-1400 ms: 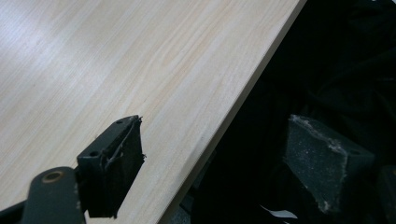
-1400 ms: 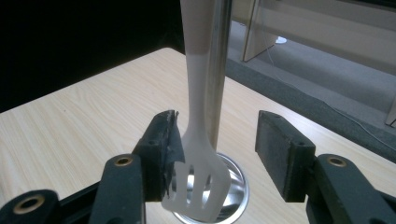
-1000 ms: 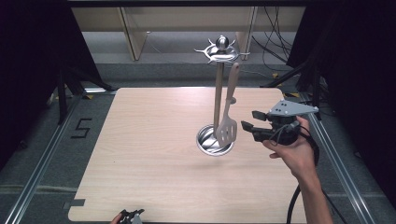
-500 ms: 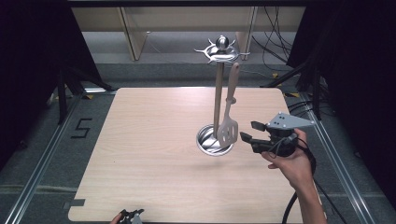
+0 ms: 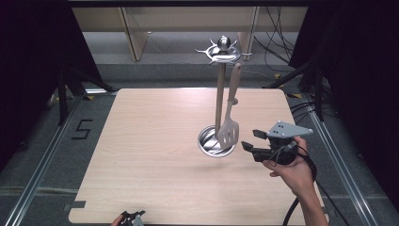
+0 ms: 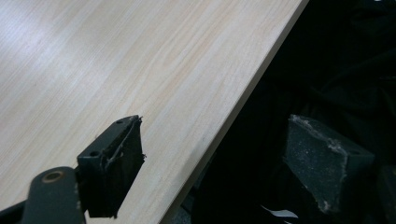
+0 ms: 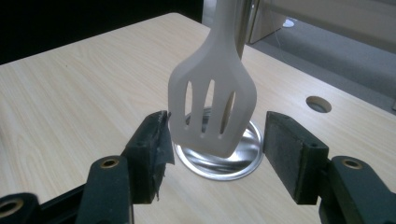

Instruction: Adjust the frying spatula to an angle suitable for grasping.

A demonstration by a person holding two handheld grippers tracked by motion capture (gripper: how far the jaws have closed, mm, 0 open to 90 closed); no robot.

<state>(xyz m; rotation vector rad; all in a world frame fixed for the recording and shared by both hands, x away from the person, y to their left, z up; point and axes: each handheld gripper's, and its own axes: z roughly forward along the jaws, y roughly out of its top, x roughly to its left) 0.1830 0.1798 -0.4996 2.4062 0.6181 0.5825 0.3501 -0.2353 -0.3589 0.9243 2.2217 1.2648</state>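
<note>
Right gripper [image 7: 212, 154] jaws stood apart, empty. Spatula [image 7: 212, 105] hung upright from rack [image 5: 220, 94], blade straight ahead between jaws, long axis vertical. Left gripper [image 6: 210, 177] jaws apart, empty, at worktop [image 5: 141, 141] edge, farther off.

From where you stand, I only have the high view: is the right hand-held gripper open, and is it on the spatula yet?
Observer: The right hand-held gripper is open. In the right gripper view the slotted spatula hangs ahead of the gap, with no pad closed on it.
Operator: Is the spatula resting in the dish?
Observer: I can't tell. In that view its lower edge overlaps the round metal base of the stand, with no clear contact.
Operator: And my left hand-held gripper?
Observer: The left hand-held gripper is open too. The left gripper view has one pad over the table and the other past its edge, nothing between them.
</note>
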